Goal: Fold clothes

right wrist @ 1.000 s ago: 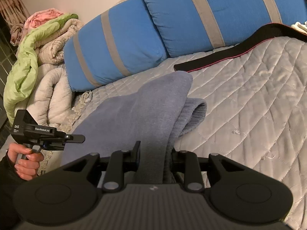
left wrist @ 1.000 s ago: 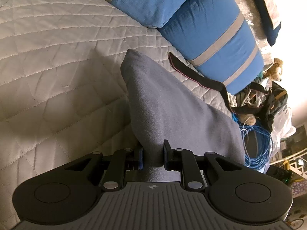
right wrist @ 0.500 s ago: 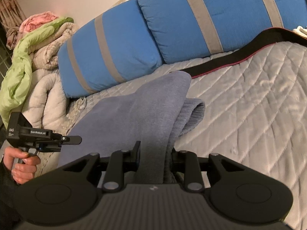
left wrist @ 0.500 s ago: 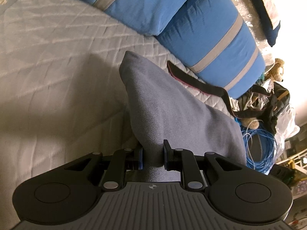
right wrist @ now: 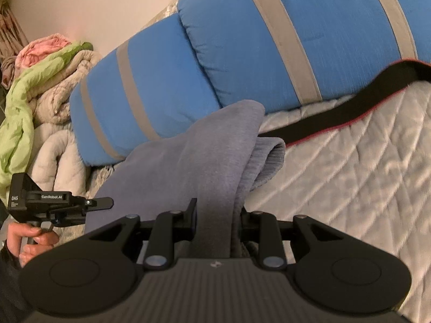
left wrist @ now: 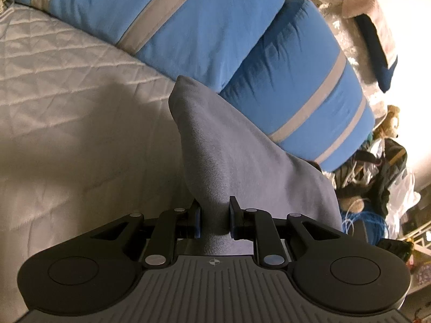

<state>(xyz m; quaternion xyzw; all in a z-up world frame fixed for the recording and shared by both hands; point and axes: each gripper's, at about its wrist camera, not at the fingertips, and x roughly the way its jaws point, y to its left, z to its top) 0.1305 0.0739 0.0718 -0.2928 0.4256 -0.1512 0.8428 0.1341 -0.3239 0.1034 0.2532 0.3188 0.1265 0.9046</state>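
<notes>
Left gripper: jaws closed on a bunched edge of the grey garment. Right gripper: jaws likewise clamped on grey cloth, with a ribbed cuff or hem hanging just beside the right finger.

Garment: held between the two grippers, stretched from one to the other. In the left view it rises from the jaws to a peaked corner that points toward the pillows. In the right view it spans leftward to the other gripper, held in a hand near the left edge of the bed. Whether the lower part of the cloth rests on the quilt or hangs clear cannot be told; the gripper bodies hide it.

Surroundings: two blue pillows with grey stripes lie along the head of the bed. A black strap lies on the quilt against them, near the garment's far end. A heap of bedding sits past the bed's left corner.

Step in hand, as judged: the garment is being carried or spread with both ends gripped, either to lay it flat for folding or to bring one part over another. The pictures do not settle which.

Next move calls for: even tension between the two grips, the cloth kept level, and a landing on bare quilt clear of the strap and pillows.
</notes>
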